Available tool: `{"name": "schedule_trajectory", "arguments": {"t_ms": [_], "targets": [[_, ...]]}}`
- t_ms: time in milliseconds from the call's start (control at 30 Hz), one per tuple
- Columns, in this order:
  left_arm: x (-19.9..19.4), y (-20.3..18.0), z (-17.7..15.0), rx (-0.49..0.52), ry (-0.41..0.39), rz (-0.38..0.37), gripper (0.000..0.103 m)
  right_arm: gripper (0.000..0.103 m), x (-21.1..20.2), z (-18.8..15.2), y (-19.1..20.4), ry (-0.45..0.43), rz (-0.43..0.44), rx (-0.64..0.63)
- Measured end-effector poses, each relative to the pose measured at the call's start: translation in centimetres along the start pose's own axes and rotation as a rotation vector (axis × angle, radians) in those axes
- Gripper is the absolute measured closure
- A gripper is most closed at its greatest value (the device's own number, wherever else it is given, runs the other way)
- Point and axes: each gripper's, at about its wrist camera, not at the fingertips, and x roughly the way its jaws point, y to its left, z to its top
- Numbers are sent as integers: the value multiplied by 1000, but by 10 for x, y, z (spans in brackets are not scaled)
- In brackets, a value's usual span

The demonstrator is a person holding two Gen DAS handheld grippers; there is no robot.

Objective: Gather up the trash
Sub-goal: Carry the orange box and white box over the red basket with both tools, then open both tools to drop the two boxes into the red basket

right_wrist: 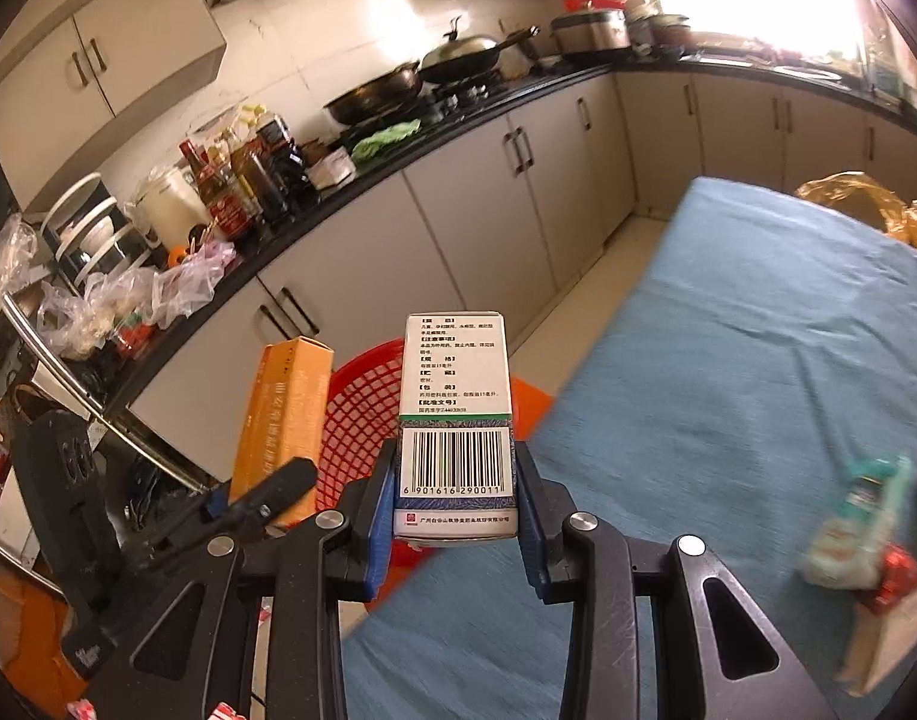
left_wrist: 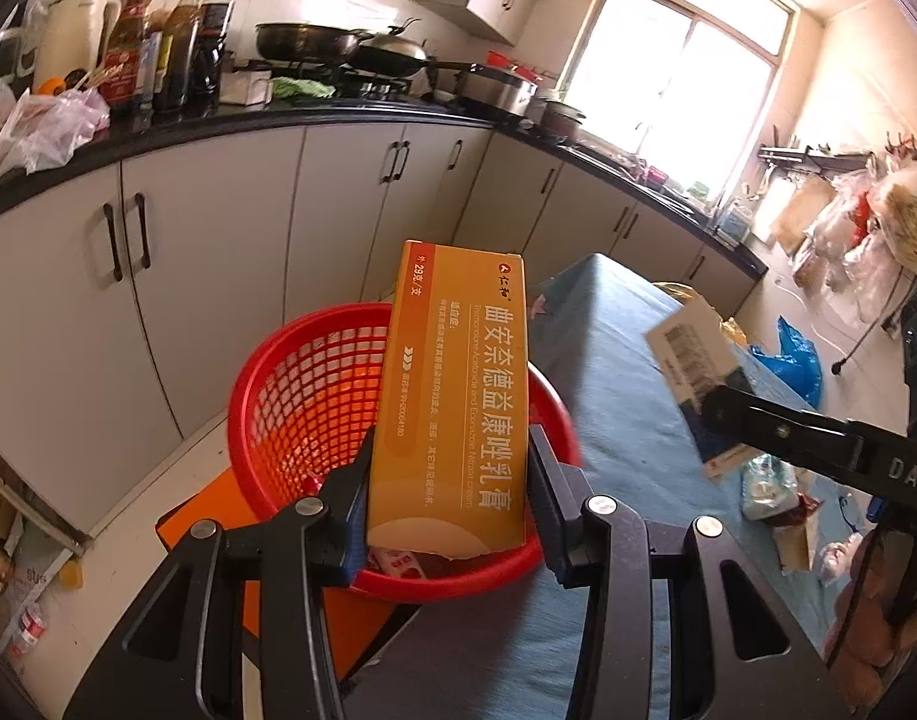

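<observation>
kitchen cabinets and a dark counter crowded with bottles and pans fill the upper part of both views, with a blue-clothed table [right_wrist: 758,360] running down the right side. what my coming move turns on is how each box sits relative to the red basket [left_wrist: 302,396]. in the left wrist view my left gripper [left_wrist: 449,480] pinches the orange box [left_wrist: 458,384] by its lower end, its long axis running up the frame away from the fingers [left_wrist: 350,498], and the basket's open mouth lies directly behind and beneath it at centre frame. so i judge the left hand is the nearer one and nearly placed to let go. in the right wrist view my right gripper [right_wrist: 455,498] clamps the white box [right_wrist: 455,420] with a barcode, also lengthwise up the frame, and the basket [right_wrist: 362,414] shows just left of it, partly hidden, beyond the table's edge. the orange carton looks torn at its bottom end; the white one looks intact. more litter lies on the cloth at the lower right.
</observation>
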Motion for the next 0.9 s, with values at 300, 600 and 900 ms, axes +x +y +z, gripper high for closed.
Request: {"name": "schedule_trajectory", "arguments": {"t_ms": [300, 600, 900], "targets": [[0, 19, 1, -56, -18, -25, 38, 55, 27, 5, 3, 7, 8, 4], [-11, -37, -28, 21, -23, -109, 33, 42, -47, -36, -19, -93, -165, -63], [2, -144, -73, 231, 64, -212, 31, 12, -139, -95, -73, -230, -303, 3]]}}
